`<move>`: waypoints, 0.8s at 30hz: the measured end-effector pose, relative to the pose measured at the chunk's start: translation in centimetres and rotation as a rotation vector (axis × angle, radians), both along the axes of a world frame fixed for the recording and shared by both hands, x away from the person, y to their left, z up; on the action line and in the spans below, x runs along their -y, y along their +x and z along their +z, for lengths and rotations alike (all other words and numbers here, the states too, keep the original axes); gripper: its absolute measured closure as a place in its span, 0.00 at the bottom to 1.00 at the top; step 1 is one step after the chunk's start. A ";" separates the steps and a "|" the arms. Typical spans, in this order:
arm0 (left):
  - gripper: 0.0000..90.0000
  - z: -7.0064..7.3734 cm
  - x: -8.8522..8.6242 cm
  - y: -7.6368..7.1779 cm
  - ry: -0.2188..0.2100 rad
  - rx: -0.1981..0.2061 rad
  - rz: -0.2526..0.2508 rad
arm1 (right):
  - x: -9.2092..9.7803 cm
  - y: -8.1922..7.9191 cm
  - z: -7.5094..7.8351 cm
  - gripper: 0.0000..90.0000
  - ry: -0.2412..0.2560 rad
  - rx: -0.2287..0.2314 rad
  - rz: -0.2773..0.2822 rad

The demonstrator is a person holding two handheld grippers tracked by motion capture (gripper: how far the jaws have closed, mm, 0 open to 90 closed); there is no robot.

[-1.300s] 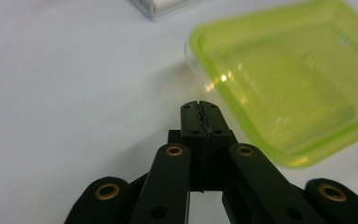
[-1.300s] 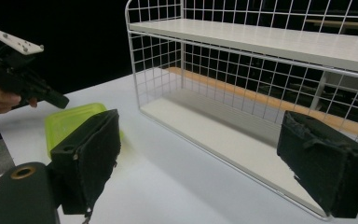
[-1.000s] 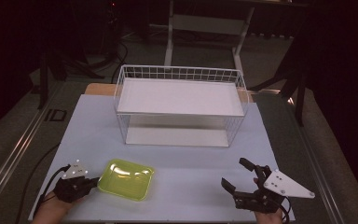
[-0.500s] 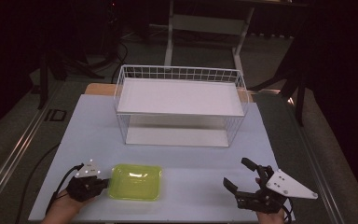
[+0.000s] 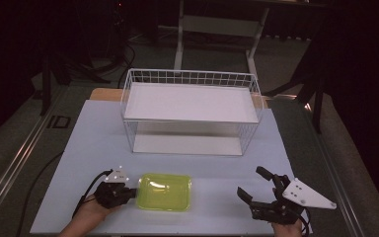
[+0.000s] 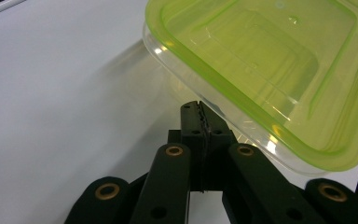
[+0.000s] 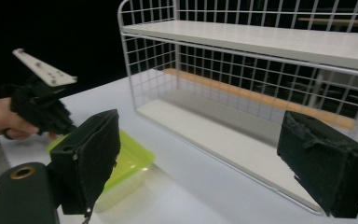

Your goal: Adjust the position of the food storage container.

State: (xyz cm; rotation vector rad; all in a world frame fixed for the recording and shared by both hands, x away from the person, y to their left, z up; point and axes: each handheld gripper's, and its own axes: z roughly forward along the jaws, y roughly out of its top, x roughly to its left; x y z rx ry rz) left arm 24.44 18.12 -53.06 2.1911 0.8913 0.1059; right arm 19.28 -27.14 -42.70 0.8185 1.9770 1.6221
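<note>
High view: one yellow-green lidded container [image 5: 165, 192] lay on the white table [image 5: 79, 148] near its front edge, before a white wire rack [image 5: 190, 111]. Left gripper [image 5: 128, 191], jaws pressed together, touched the container's left rim. Right gripper [image 5: 257, 183], jaws spread wide and empty, stood well apart at right.

Dim room, black beyond the lit table [image 5: 79, 148]; light falls from above, casting soft shadows under the wire shelf [image 5: 190, 106]; glare spots glint on the green container [image 6: 270, 70]; near jaws are blurred
</note>
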 end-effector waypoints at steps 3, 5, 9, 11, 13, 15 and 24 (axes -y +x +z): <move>1.00 -0.2 0.8 0.1 -0.005 -0.013 -0.017 | -0.1 0.0 -0.1 0.15 -0.011 0.003 0.002; 1.00 -0.3 1.2 0.1 -0.006 -0.018 -0.026 | -0.1 -0.1 0.0 0.15 -0.023 0.017 -0.001; 1.00 -0.3 2.0 0.3 -0.019 -0.026 -0.037 | -0.1 -0.2 0.1 0.15 -0.038 0.023 -0.002; 1.00 -0.3 2.4 0.4 -0.023 -0.025 -0.043 | -0.2 -0.2 0.0 0.15 -0.048 0.016 0.015; 1.00 -0.3 2.4 0.4 -0.023 -0.025 -0.043 | -0.2 -0.2 0.0 0.15 -0.054 0.015 0.011; 1.00 -0.4 3.2 0.6 -0.038 -0.034 -0.058 | -0.3 -0.2 -0.1 0.15 -0.071 0.008 0.016; 1.00 -0.5 4.8 1.1 -0.062 -0.024 -0.081 | -0.3 -0.7 0.1 0.16 -0.071 0.043 -0.014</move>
